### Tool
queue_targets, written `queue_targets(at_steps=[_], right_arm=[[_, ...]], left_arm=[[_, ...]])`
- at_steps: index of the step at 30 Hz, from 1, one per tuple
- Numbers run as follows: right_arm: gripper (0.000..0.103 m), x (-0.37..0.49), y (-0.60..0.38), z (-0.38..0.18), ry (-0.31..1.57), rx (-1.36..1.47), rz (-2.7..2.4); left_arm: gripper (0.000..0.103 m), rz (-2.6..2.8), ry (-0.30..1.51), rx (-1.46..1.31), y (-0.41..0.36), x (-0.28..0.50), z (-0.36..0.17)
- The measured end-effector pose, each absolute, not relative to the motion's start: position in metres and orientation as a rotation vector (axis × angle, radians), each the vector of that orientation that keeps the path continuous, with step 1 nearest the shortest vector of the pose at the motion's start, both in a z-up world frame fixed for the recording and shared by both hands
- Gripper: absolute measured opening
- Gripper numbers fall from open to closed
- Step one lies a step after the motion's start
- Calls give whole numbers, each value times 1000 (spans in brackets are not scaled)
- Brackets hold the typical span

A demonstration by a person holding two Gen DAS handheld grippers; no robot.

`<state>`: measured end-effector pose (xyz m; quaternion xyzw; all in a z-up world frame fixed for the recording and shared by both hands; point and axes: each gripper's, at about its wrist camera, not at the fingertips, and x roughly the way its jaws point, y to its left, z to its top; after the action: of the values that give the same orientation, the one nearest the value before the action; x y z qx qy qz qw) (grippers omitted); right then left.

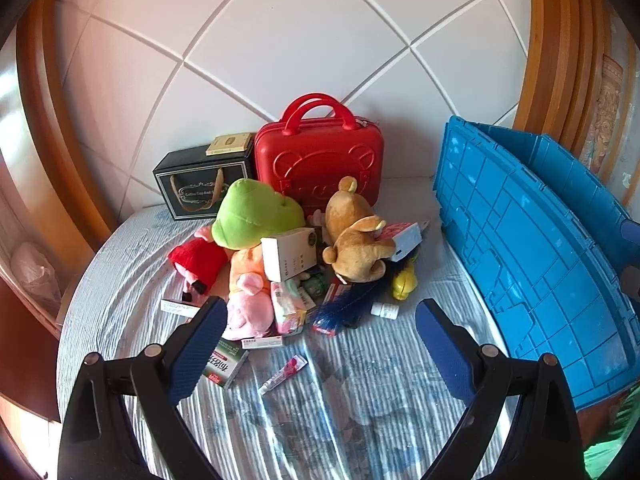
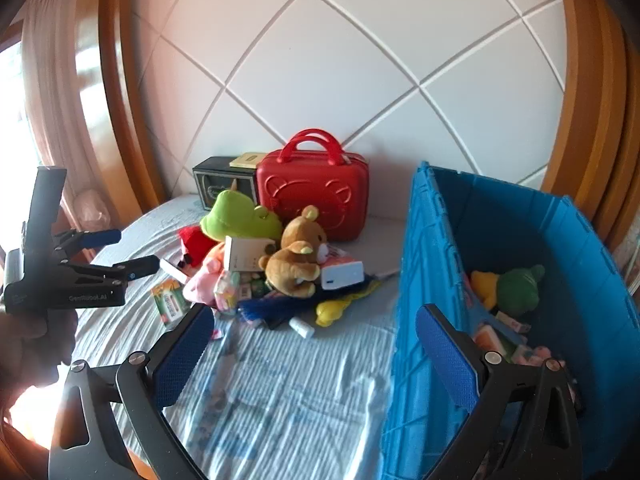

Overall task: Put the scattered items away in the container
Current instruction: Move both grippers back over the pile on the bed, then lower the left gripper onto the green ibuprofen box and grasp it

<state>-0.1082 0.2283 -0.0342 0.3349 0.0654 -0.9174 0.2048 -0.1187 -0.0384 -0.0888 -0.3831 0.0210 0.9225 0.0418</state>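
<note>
Bedsheet [image 1: 360,400] striped, quilted headboard [image 1: 280,40] behind.

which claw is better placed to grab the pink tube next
Left. The left claw hangs open right over the pink tube; the right claw sits nearer the blue crate.

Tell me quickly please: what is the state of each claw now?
Left claw: open, holding nothing, facing the toy pile.
Right claw: open, holding nothing, beside the blue crate.
</note>
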Motion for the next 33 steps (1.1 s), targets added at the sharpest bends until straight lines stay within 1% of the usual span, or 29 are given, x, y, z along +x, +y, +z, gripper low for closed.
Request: queue_targets(at_steps=[13, 20, 27, 31, 33], right_arm=[[102, -127, 138, -102, 192, 1091, -2496], [102, -134, 111, -133, 227, 1146, -2479], [102, -138, 100, -168, 305, 1190, -2458], [102, -151, 97, -206, 383, 1246, -2437], [102, -161, 98, -226, 392, 1297, -2423]], left_arm=[[96, 2824, 42, -1446, -153, -132, -169], [96, 2786, -45, -1610, -187, -153, -225], [96, 2755, -181, -1741, -204, -195, -280], [96, 2731, -253, -1838, -213, -222, -313], [96, 2727, -279, -1888, -219, -232, -330]])
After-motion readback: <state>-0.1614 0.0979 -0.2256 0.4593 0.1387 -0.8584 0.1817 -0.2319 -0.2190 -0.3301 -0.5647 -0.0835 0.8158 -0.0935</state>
